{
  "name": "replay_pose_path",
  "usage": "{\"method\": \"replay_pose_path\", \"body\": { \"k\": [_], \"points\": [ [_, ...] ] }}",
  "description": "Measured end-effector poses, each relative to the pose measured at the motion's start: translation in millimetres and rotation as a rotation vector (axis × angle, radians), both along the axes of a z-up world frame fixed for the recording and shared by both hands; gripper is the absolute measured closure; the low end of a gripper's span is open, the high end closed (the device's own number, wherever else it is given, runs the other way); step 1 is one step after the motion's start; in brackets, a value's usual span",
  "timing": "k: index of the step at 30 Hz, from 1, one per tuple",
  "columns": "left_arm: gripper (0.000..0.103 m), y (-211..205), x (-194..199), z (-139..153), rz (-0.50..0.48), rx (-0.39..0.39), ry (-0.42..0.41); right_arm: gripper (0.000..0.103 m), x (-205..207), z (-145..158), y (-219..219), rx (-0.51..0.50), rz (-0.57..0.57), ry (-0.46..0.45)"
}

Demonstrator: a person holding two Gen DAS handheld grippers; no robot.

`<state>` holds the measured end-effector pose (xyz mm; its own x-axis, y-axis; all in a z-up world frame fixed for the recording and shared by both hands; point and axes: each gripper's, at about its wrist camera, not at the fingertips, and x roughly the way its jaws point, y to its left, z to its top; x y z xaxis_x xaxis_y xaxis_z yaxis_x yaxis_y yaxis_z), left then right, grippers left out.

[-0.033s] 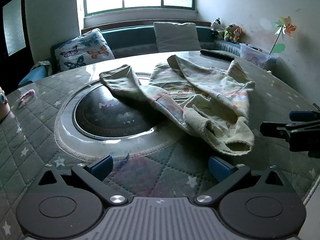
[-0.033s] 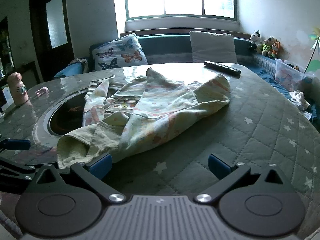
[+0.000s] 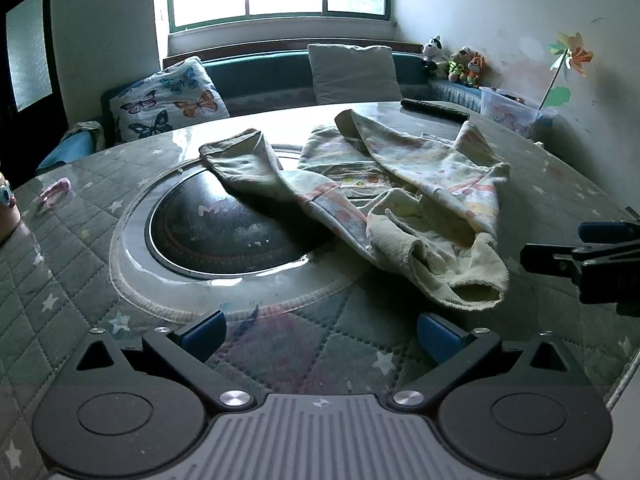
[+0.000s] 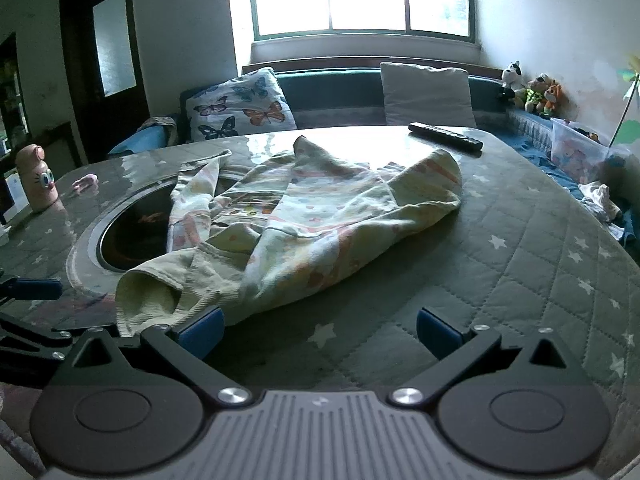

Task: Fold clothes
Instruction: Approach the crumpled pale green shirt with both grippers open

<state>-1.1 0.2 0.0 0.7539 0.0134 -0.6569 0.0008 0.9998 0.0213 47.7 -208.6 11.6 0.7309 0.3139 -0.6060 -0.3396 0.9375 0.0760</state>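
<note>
Both your claws spread wide, holding nothing.
Your left claw [image 3: 320, 330] hovers before the desk's [image 3: 72, 264] dark inset; the crumpled garment [image 3: 400, 200] lies mid-desk, its cuff near your right claw [image 4: 320, 330].

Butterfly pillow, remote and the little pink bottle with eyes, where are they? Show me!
Butterfly pillow [image 4: 244, 110], right wrist view, on the middle of its printed front.
Remote [image 4: 445, 135], right wrist view, on the middle of its black body.
Pink bottle [image 4: 38, 178], right wrist view, on its side beside the eyes.
</note>
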Motion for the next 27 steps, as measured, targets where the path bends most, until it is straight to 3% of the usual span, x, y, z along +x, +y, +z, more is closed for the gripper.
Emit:
{"method": "replay_pose_path", "body": {
  "k": [27],
  "points": [
    [0.0, -3.7, -3.7, -4.0, 0.003, 0.013, 0.032, 0.0, -5.3, -1.8, 4.1, 0.022, 0.009, 0.021]
  ]
}}
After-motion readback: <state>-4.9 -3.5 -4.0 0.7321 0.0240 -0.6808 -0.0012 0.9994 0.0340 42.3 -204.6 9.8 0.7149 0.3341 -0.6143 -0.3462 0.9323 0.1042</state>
